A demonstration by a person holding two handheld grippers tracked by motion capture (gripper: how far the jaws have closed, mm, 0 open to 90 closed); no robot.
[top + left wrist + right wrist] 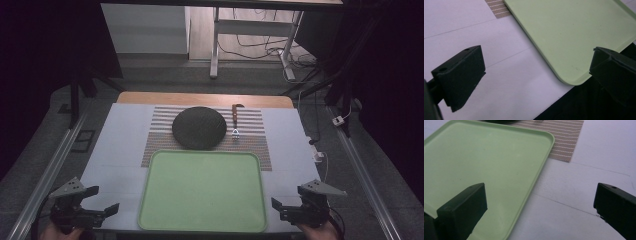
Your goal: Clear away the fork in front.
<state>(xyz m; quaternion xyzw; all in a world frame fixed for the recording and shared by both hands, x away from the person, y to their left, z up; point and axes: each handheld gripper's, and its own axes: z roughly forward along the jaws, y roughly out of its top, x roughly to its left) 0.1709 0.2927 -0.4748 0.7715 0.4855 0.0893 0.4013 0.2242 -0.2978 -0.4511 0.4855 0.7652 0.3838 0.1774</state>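
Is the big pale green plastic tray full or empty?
Empty: the pale green plastic tray shows only bare surface in every view.

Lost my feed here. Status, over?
Left gripper and right gripper open, nothing held, flanking green tray. Tray bare. Dark round plate and fork beyond on striped mat. Nothing in the way.

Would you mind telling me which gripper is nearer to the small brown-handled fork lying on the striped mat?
Right. The right gripper sits below the fork, slightly right; the left gripper is far across the green tray.
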